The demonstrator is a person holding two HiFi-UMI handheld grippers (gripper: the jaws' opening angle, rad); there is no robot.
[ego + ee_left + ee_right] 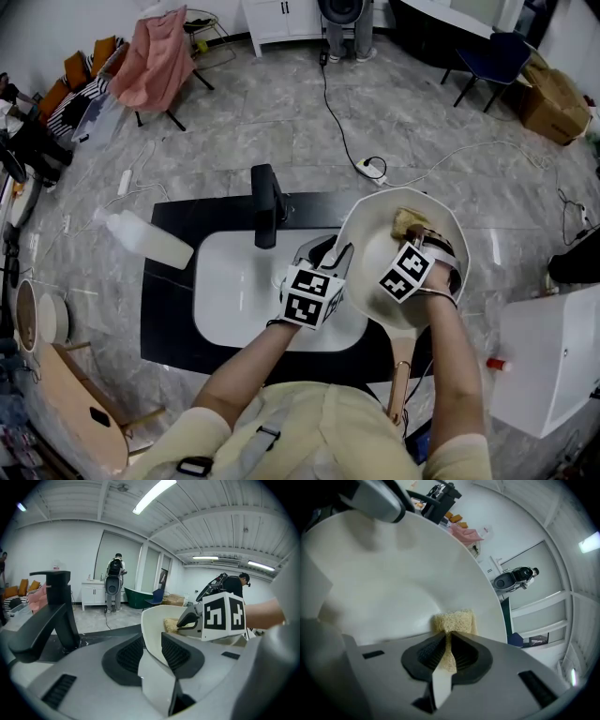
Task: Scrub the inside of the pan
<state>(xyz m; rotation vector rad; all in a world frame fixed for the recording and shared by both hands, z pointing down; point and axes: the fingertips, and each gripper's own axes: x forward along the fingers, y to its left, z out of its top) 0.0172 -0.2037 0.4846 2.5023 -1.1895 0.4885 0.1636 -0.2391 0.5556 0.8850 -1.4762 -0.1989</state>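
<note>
A cream-white pan is held tilted over the right side of the white sink. My left gripper is shut on the pan's near rim; the rim runs between its two dark pads. My right gripper is inside the pan, shut on a tan fibrous scrub pad. In the right gripper view the scrub pad sticks out past the fingertips and rests against the pan's inner wall. The left gripper view shows the right gripper with the pad over the pan's edge.
A black faucet stands at the back of the sink. A clear plastic bottle lies on the left of the black counter. The pan's wooden handle points toward my body. A white box stands at the right.
</note>
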